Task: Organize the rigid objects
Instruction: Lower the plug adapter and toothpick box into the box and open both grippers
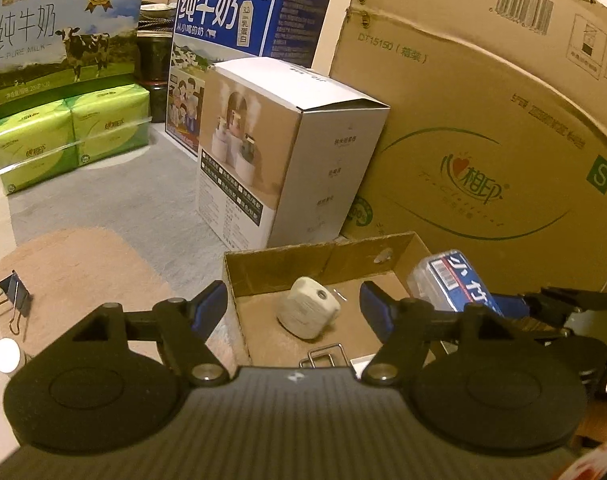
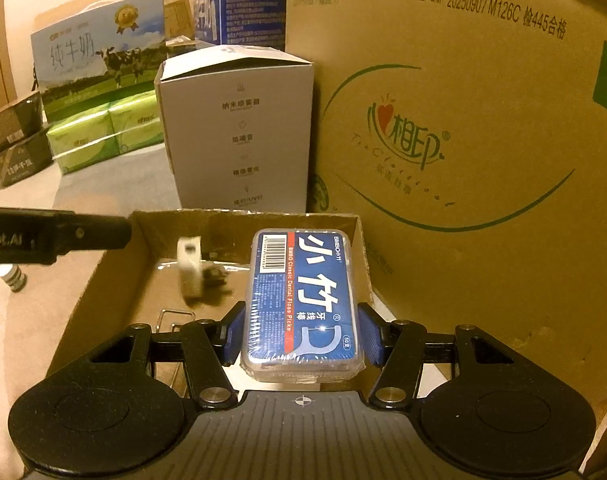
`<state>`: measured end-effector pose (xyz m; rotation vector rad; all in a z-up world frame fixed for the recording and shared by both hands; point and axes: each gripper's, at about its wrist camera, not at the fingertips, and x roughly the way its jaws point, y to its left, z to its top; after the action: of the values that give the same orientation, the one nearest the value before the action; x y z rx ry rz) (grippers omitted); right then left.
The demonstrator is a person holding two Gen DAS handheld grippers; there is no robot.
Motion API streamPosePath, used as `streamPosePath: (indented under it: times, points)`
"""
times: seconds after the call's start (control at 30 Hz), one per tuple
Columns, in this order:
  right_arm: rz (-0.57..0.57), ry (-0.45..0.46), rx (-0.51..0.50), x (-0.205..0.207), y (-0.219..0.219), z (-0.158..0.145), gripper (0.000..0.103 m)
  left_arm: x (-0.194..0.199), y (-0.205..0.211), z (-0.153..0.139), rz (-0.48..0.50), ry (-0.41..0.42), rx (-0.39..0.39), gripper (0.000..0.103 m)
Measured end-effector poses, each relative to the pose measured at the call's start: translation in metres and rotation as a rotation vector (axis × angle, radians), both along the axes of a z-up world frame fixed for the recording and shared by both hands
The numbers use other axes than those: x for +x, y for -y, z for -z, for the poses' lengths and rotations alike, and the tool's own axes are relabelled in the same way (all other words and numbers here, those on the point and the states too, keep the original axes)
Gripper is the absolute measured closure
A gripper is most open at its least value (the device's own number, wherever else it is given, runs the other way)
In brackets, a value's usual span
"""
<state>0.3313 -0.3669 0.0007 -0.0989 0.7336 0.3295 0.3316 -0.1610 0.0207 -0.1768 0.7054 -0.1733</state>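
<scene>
Left tongs: jaws wide apart, gripping nothing; white block lay below them inside the shallow cardboard tray. Right tongs: clamped on the blue floss-pick box, held over the same tray.

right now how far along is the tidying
Done: a white charger and a metal clip lie in the cardboard tray, the left gripper open above them. In hand: the right gripper holds the floss pick box over the tray. Left: a binder clip and a small bottle outside.
</scene>
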Motion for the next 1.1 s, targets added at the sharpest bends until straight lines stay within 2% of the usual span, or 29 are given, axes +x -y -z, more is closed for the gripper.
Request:
streamPosePath:
  times: [0.77,0.93,0.97,1.03,1.1]
  points:
    - [0.006,-0.006,0.003,0.005,-0.007,0.002,0.046,-0.004,-0.005,0.006,-0.002,-0.016,0.0,0.034]
    - [-0.007,0.028,0.049,0.008,-0.007,0.003,0.046,-0.003,-0.008,0.009,-0.008,-0.022,0.001,0.034]
    - [-0.008,0.036,0.057,0.008,-0.006,0.003,0.044,-0.003,-0.009,0.009,-0.01,-0.024,0.002,0.034]
    - [0.009,0.05,0.062,0.007,-0.005,0.002,0.032,-0.005,-0.012,0.01,-0.016,-0.025,0.006,0.031]
    - [0.022,0.048,0.069,0.006,-0.003,0.002,0.03,-0.007,-0.014,0.01,-0.021,-0.025,0.007,0.031]
